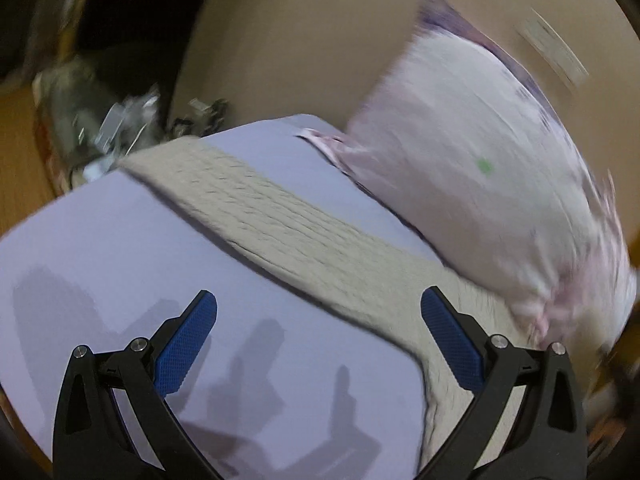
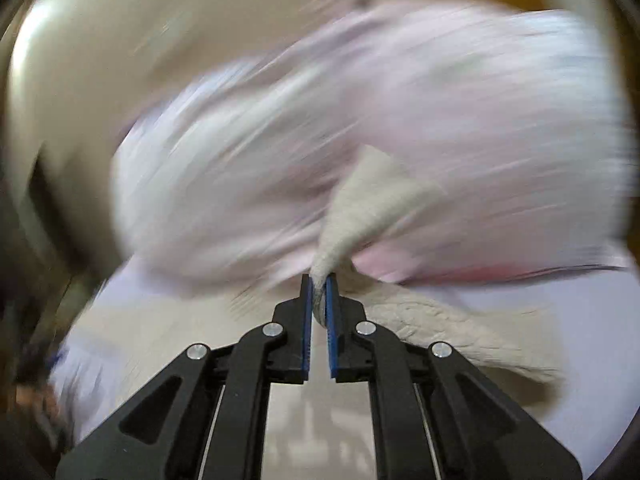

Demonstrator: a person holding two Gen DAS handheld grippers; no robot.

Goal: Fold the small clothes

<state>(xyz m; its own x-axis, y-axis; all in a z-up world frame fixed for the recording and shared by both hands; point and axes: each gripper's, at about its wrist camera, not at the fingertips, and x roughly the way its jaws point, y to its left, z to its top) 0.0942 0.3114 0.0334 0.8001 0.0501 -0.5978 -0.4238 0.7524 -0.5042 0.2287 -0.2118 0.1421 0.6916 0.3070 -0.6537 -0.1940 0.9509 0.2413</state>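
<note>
A beige ribbed knit garment (image 1: 280,208) lies stretched as a long band across a pale lavender surface (image 1: 100,232). My left gripper (image 1: 318,300) is open and empty, its blue pads wide apart just above the surface, the right pad over the garment. In the right wrist view, my right gripper (image 2: 319,280) is shut on a bunched corner of the beige garment (image 2: 364,208), lifting it; the rest of the garment (image 2: 440,320) trails to the right.
A large pinkish-white pillow (image 1: 480,168) lies beside the garment, blurred in both views (image 2: 280,160). A beige wall (image 1: 300,40) stands behind. Metallic clutter (image 1: 120,120) sits at the far left past the surface's edge.
</note>
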